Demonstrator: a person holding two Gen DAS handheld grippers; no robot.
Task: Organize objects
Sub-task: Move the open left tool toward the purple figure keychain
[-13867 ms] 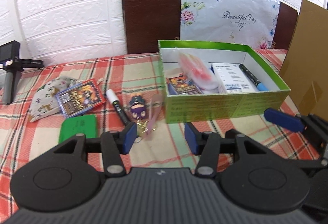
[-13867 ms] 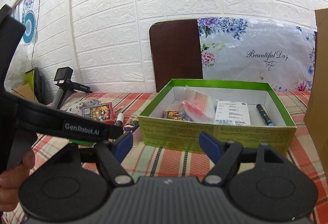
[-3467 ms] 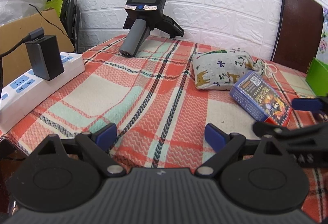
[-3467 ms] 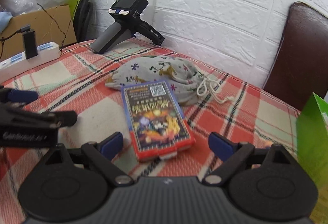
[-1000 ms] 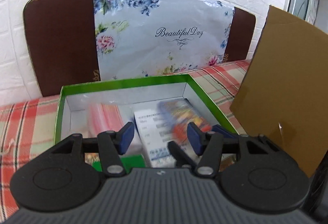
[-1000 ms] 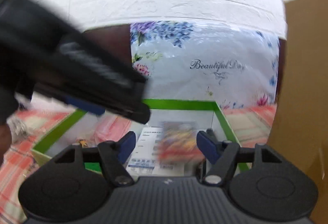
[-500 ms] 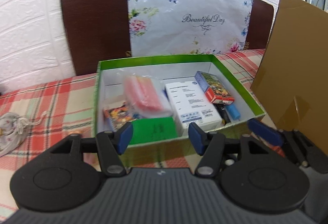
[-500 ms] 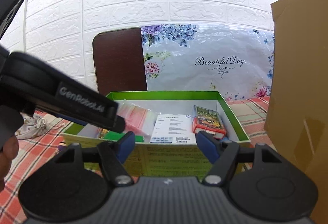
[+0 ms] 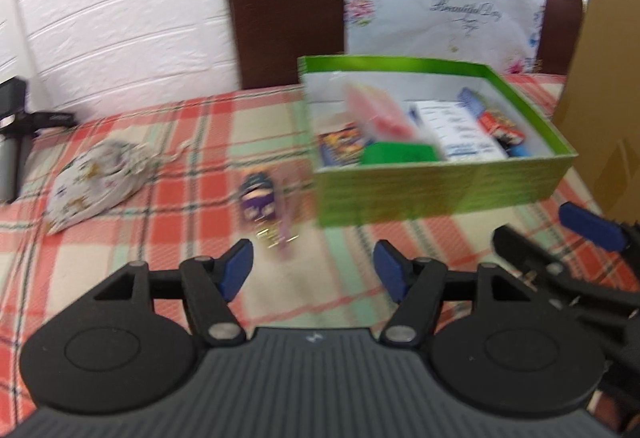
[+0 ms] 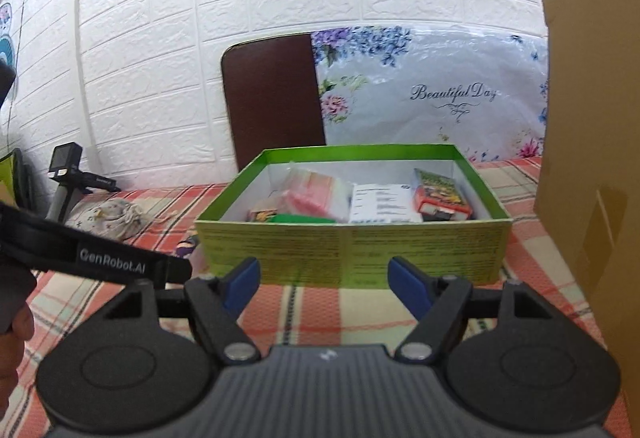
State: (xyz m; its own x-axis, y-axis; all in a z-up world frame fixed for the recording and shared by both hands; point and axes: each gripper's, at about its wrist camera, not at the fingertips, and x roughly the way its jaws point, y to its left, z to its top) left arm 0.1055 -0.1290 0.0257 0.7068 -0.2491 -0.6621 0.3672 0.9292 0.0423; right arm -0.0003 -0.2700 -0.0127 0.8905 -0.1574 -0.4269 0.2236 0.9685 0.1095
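A green box stands on the plaid table. It holds a pink packet, a white leaflet, a red card box, a green pad and another card pack. A purple keychain figure lies left of the box. A patterned cloth pouch lies further left. My left gripper is open and empty, above the table in front of the keychain. My right gripper is open and empty, in front of the box.
A brown cardboard sheet stands upright at the right. A dark chair back with a floral cover is behind the table. A handheld camera grip stands at the far left by the brick wall.
The card box now lies in the green box. Both grippers have pulled back from the box; the left view has swung left, so the keychain and pouch show.
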